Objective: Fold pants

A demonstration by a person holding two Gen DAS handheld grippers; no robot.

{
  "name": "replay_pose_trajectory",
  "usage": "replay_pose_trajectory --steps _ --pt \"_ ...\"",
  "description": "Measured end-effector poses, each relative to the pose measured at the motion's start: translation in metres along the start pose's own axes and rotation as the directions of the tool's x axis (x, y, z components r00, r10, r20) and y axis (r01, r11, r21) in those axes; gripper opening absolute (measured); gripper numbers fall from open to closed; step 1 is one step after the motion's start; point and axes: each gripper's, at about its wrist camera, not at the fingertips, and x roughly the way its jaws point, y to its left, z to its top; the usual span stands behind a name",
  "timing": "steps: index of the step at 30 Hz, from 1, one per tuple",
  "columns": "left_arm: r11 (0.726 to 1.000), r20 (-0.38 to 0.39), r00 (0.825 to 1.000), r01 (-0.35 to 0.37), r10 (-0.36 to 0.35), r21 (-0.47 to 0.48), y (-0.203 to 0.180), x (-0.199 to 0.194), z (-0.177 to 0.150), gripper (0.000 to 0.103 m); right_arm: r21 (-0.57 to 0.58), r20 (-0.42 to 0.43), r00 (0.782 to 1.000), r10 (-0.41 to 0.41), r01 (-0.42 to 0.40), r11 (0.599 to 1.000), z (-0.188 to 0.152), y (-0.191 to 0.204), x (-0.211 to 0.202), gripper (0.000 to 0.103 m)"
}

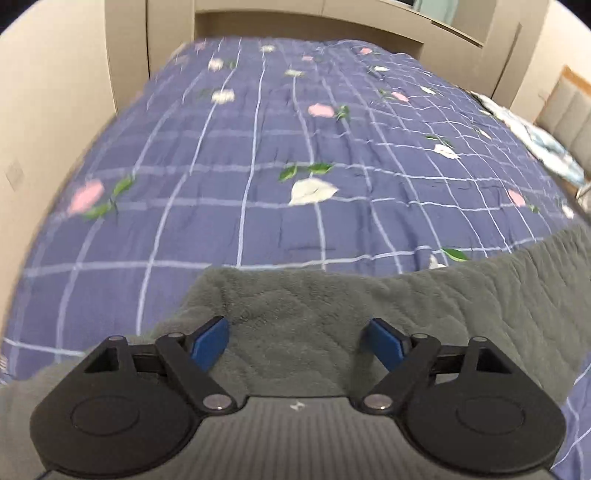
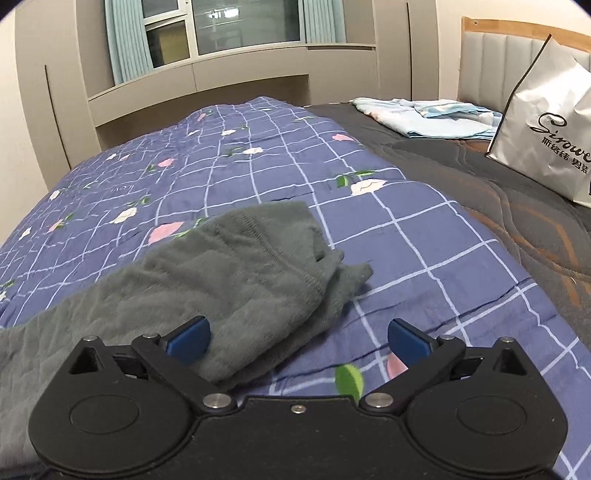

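The grey fleece pants [image 1: 332,306] lie on a blue checked floral quilt [image 1: 258,147]. In the left wrist view they spread from below my left gripper [image 1: 295,339] out to the right edge. My left gripper is open, its blue fingertips [image 1: 210,341] just above the grey fabric, holding nothing. In the right wrist view the pants [image 2: 229,277] lie left of centre, with a seamed end bunched near the middle. My right gripper [image 2: 297,339] is open and empty; its left fingertip is over the pants' edge, its right one over bare quilt [image 2: 424,266].
The quilt covers a bed against beige cabinets [image 1: 55,110] and a window wall [image 2: 240,29]. To the right lie a dark mattress pad [image 2: 498,192], folded light blue cloth [image 2: 424,114], a white shopping bag [image 2: 546,122] and a padded headboard [image 2: 491,62].
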Motion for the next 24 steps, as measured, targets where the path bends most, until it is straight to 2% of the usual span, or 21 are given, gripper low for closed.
replay_pose_trajectory --steps 4,8,11,14,18,24 --pt "1.0 0.036 0.999 0.0 0.0 0.005 -0.006 -0.011 -0.004 0.087 0.005 0.002 1.0 0.012 -0.012 1.0 -0.003 -0.002 -0.005 0.102" --pt "0.999 0.074 0.997 0.034 -0.035 0.016 -0.014 -0.018 -0.004 0.095 0.024 0.009 1.0 0.022 -0.023 0.999 -0.003 -0.005 -0.008 0.102" --pt "1.0 0.038 0.999 -0.003 0.002 0.029 -0.02 -0.001 0.001 0.096 0.037 -0.014 0.999 0.045 -0.045 0.998 -0.004 -0.008 -0.003 0.102" --pt "0.999 0.025 1.0 -0.016 0.015 0.045 -0.022 0.005 -0.001 0.101 0.107 -0.045 0.993 0.11 -0.104 0.989 -0.007 -0.018 0.005 0.103" --pt "0.997 0.014 1.0 -0.028 0.027 0.07 -0.028 0.004 -0.003 0.103 0.182 -0.022 0.985 0.173 -0.167 0.969 -0.003 -0.029 0.012 0.103" --pt "0.998 0.011 0.999 -0.047 0.046 0.047 -0.033 -0.006 -0.005 0.103 0.256 0.001 0.977 0.214 -0.208 0.944 0.005 -0.034 0.022 0.102"
